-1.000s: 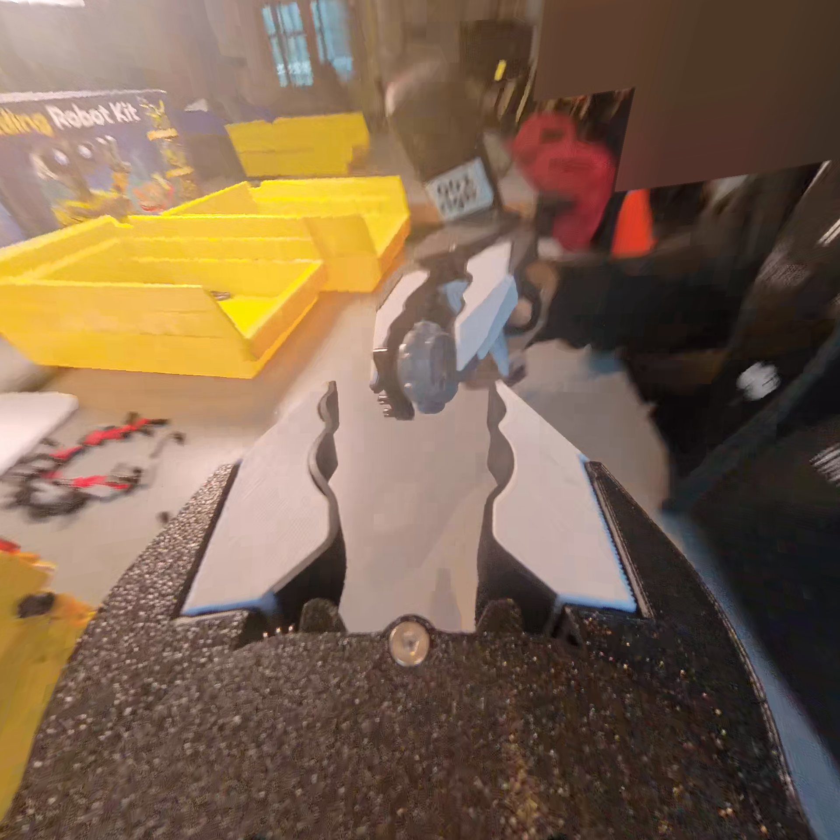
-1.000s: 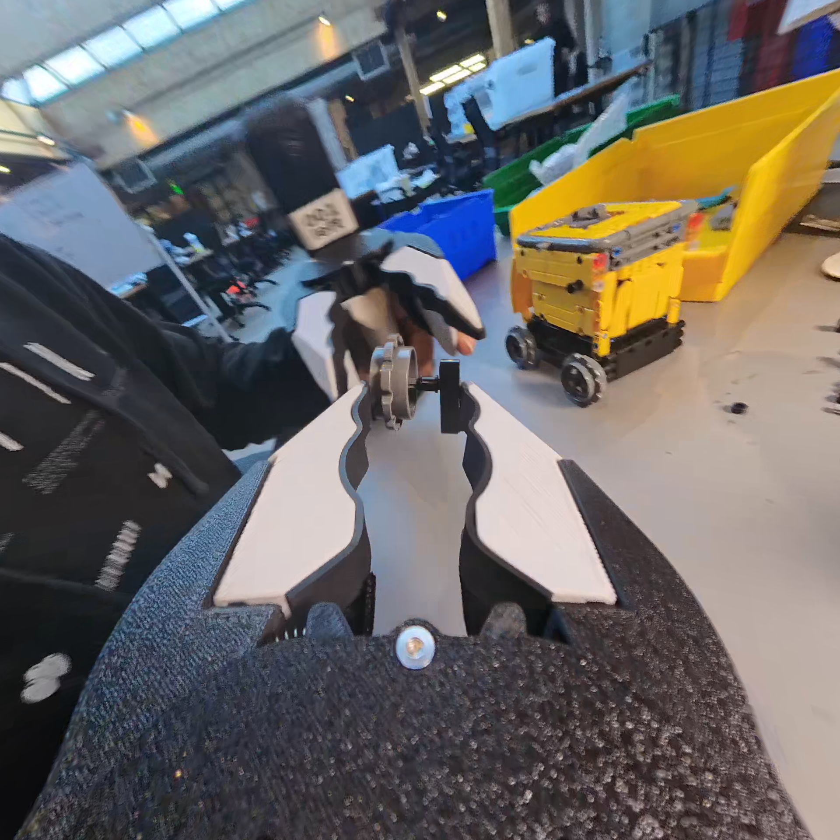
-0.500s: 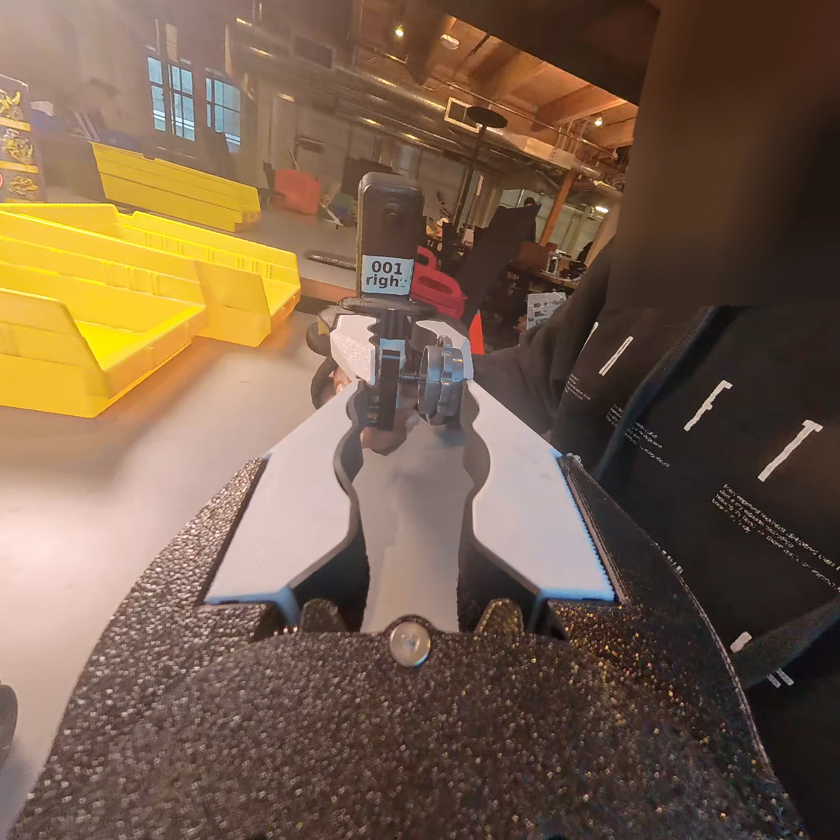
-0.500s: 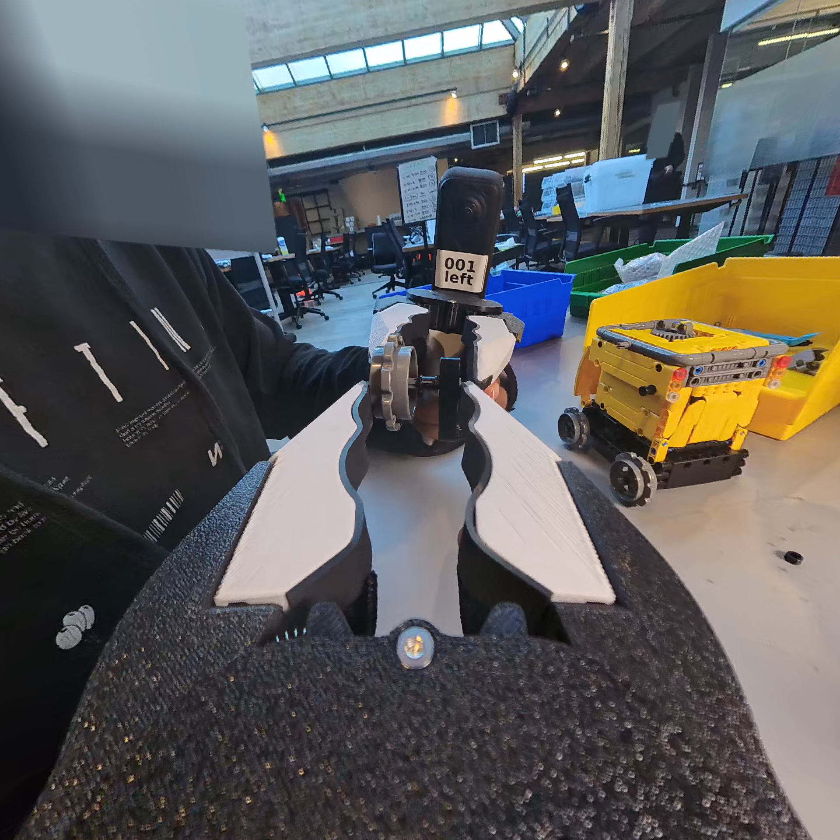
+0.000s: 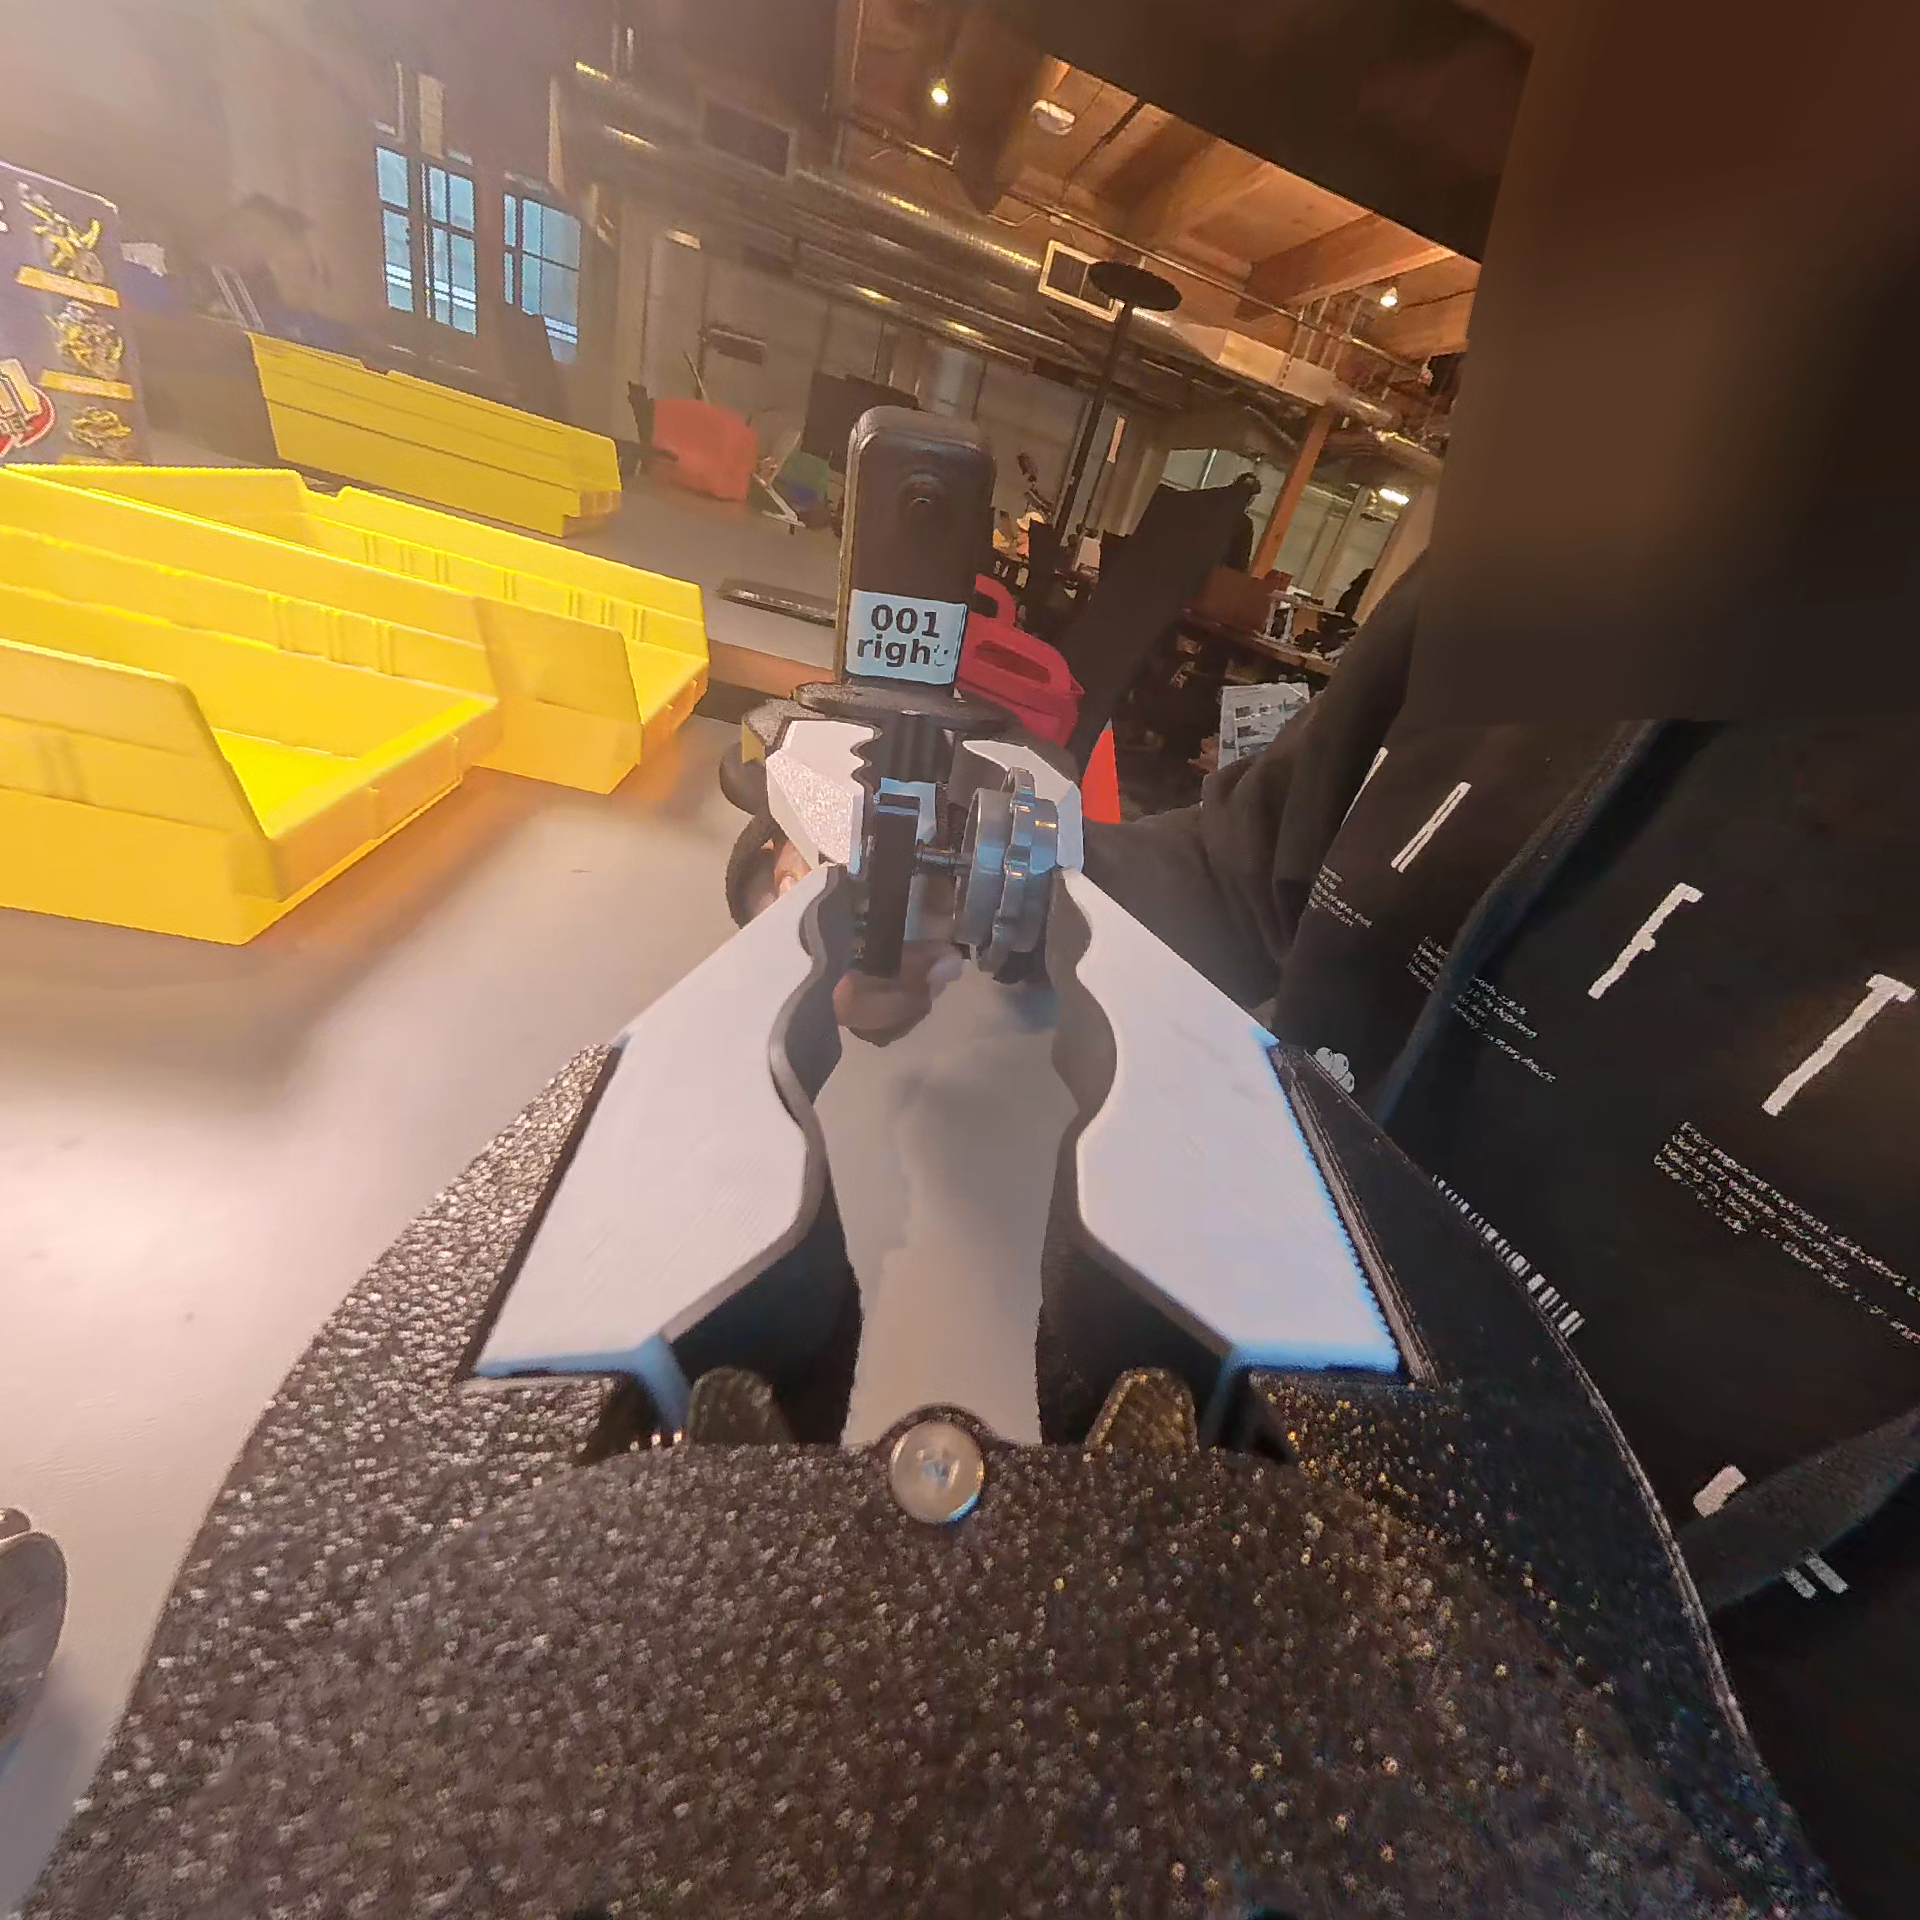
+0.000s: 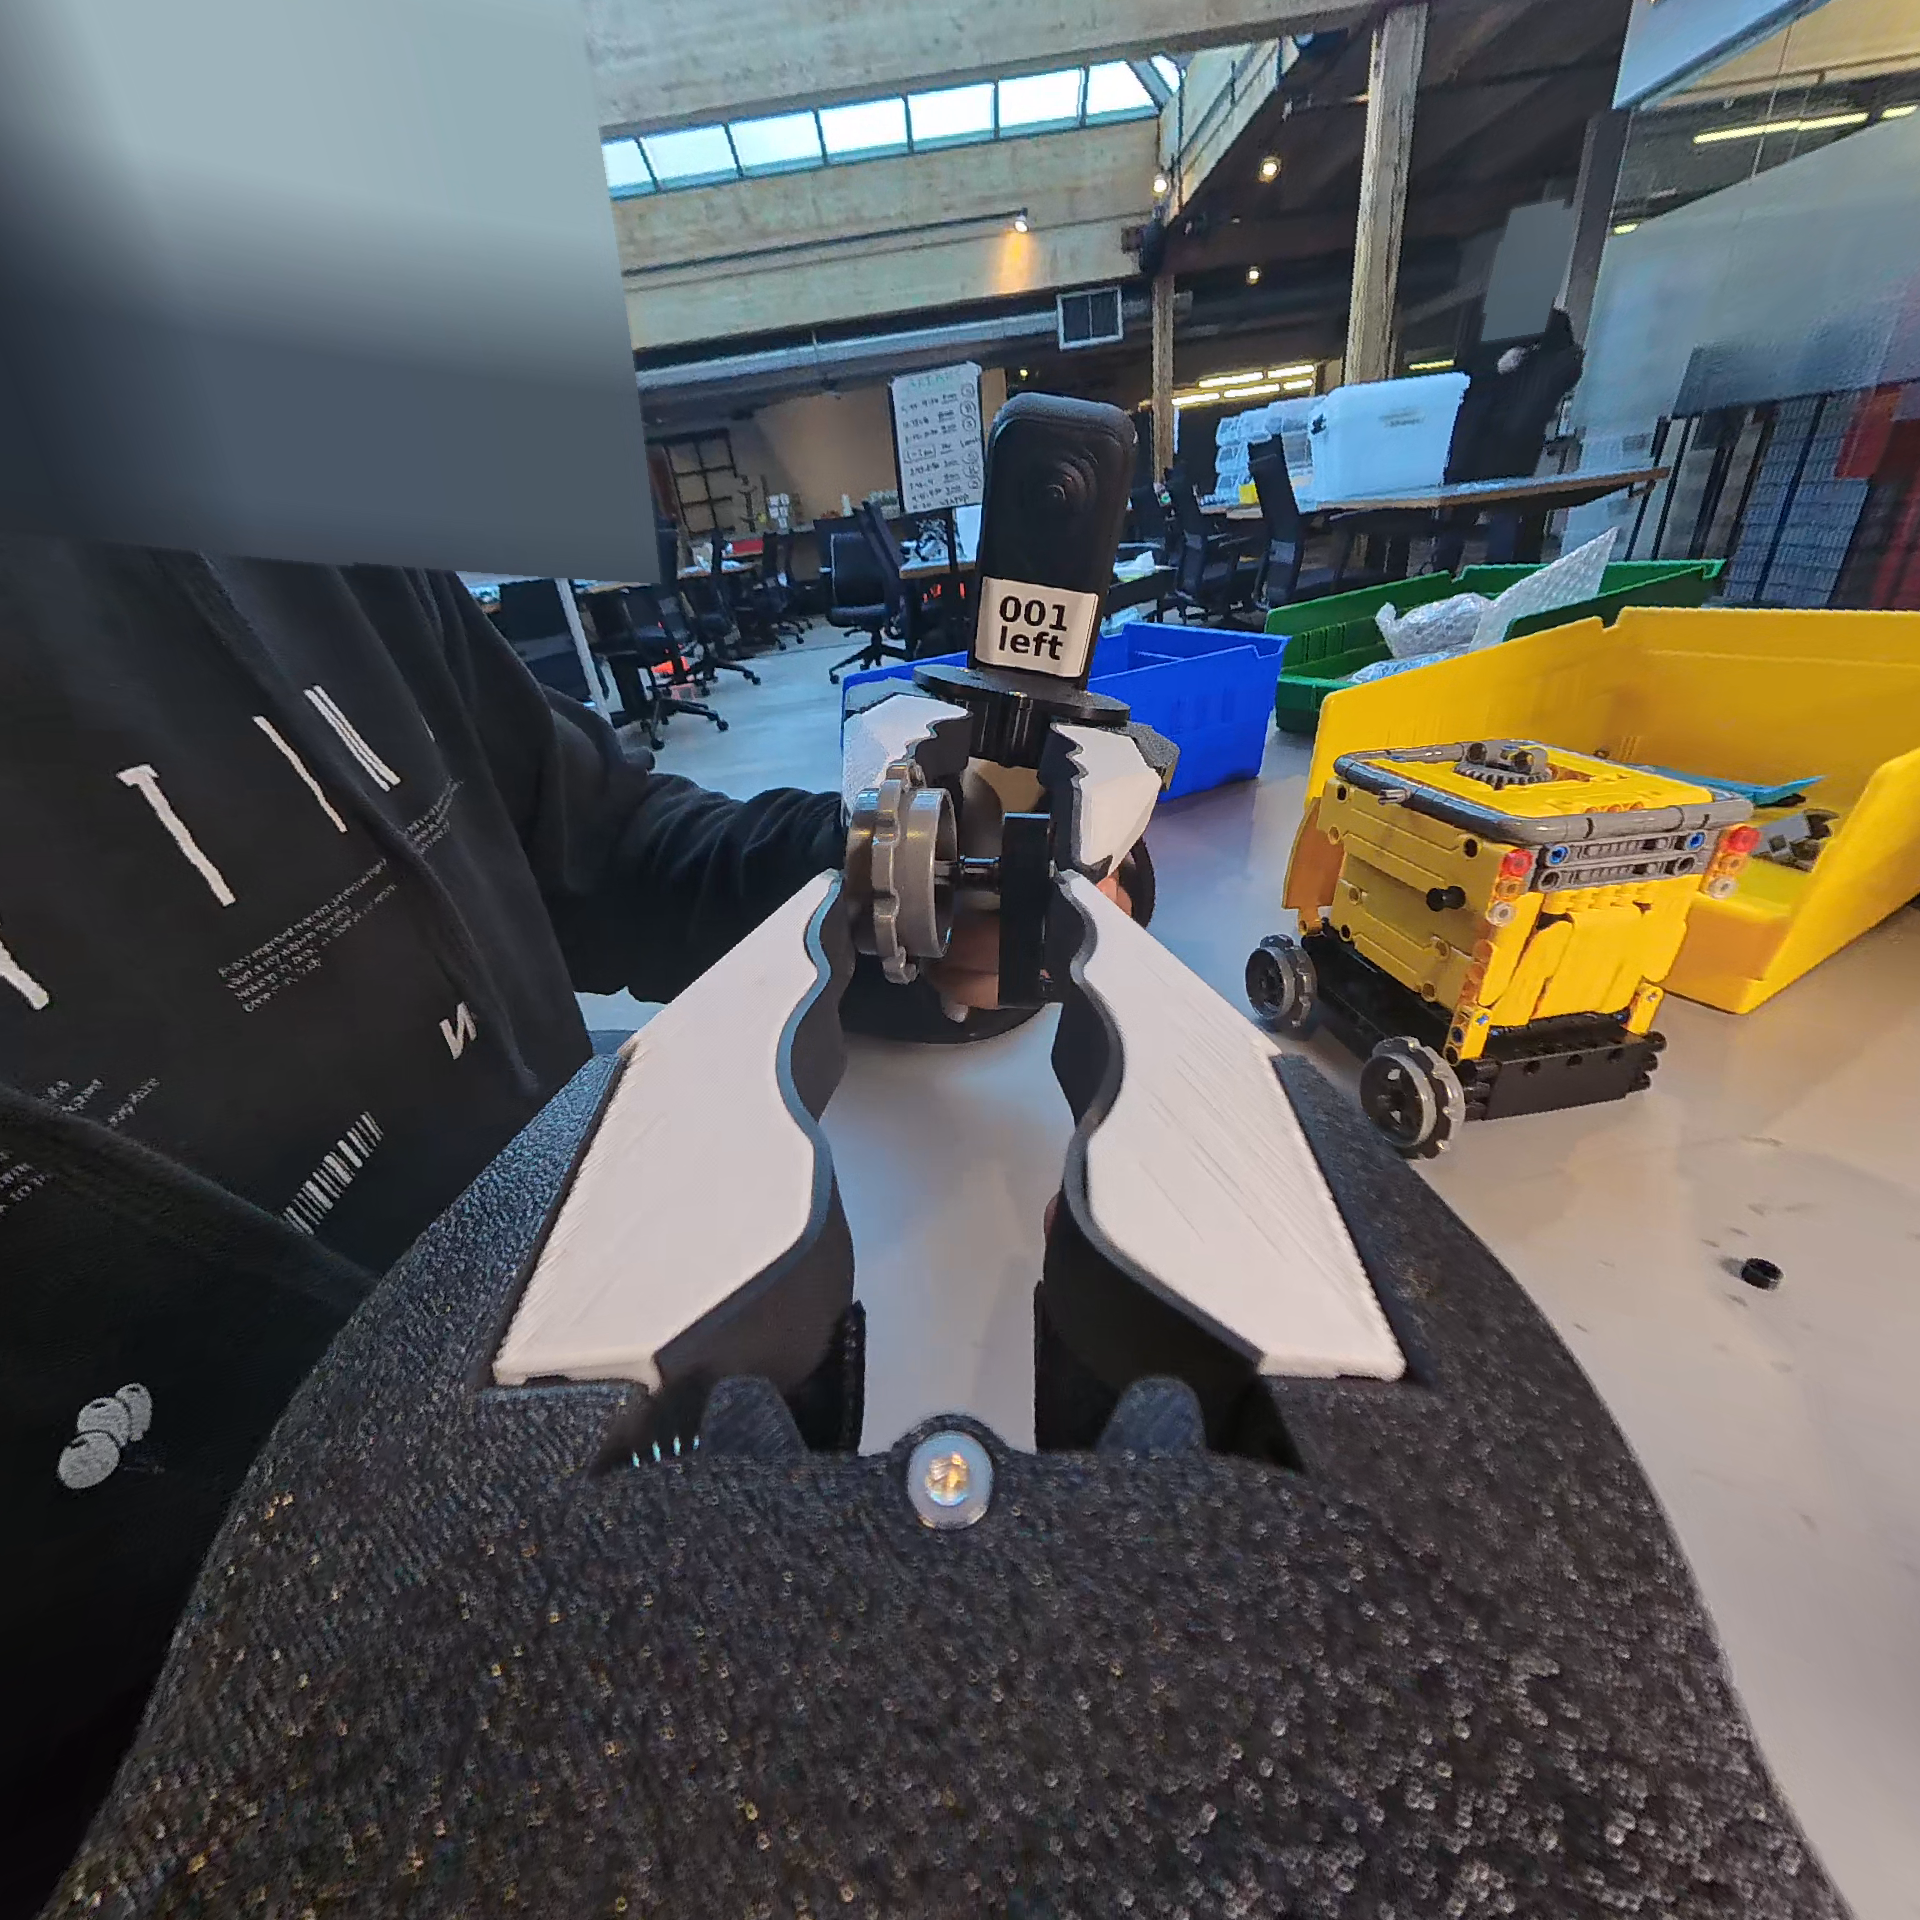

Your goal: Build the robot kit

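Note:
A small brick assembly, a grey toothed wheel (image 5: 1003, 873) on a short black axle with a black beam (image 5: 888, 883), is held above the grey table (image 5: 260, 1143). My left gripper (image 5: 945, 914) and my right gripper (image 6: 951, 914) face each other tip to tip, and both are shut on this assembly. In the right wrist view the wheel (image 6: 899, 873) lies against my left finger and the beam (image 6: 1023, 904) against my right finger. The right gripper (image 5: 925, 800) shows beyond the assembly in the left wrist view. The left gripper (image 6: 997, 790) shows beyond it in the right wrist view.
A yellow brick-built vehicle (image 6: 1507, 914) on black wheels stands on the table to the right. Yellow bins (image 5: 260, 727) lie to the left, and another yellow bin (image 6: 1818, 727), a blue bin (image 6: 1195, 707) and a green bin (image 6: 1455, 623) lie behind. A person's black sweatshirt (image 6: 260, 883) is close by.
The left gripper swung up to face the right gripper and closed its fingers onto the wheel assembly that the right gripper held. Over the last half second almost nothing moved.

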